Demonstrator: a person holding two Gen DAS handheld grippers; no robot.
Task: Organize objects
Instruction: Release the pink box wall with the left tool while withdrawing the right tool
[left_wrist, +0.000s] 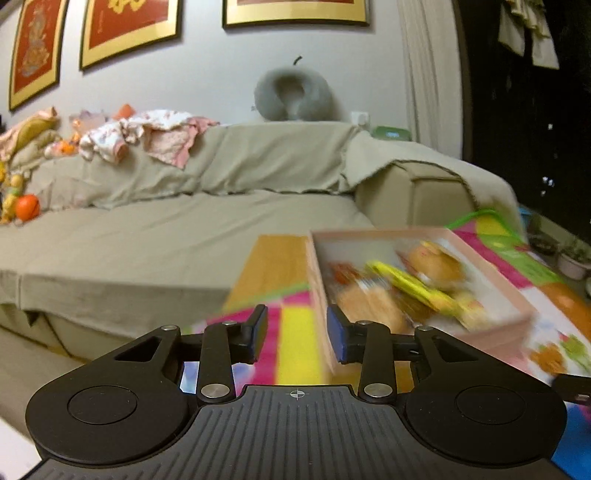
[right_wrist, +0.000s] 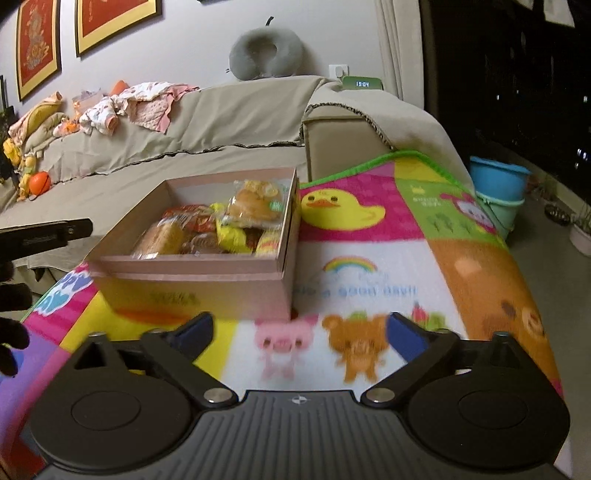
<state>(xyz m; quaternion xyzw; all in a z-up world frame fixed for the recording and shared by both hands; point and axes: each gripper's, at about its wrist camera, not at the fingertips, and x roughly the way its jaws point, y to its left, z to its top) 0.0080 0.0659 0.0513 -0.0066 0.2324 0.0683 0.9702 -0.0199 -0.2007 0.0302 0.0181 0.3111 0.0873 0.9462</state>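
Box (right_wrist: 207, 273), pink and open-topped, sits on mat (right_wrist: 369, 266), snacks (right_wrist: 229, 225) inside. Left gripper (left_wrist: 297, 334): jaws part open, nothing between them, box's near-left corner just beyond the right finger. Right gripper (right_wrist: 299, 332): jaws spread wide, empty, just short of box front. Sofa (right_wrist: 184, 155) behind box.

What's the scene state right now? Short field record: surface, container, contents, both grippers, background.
surface: cartoon play mat
container: pink box, lid off, on the mat
contents: wrapped snack packets, several, filling the box
left gripper: open, nothing between the jaws, box edge just beyond its right finger
right gripper: wide open, empty, over the mat in front of the box
background: covered sofa, grey neck pillow on its back
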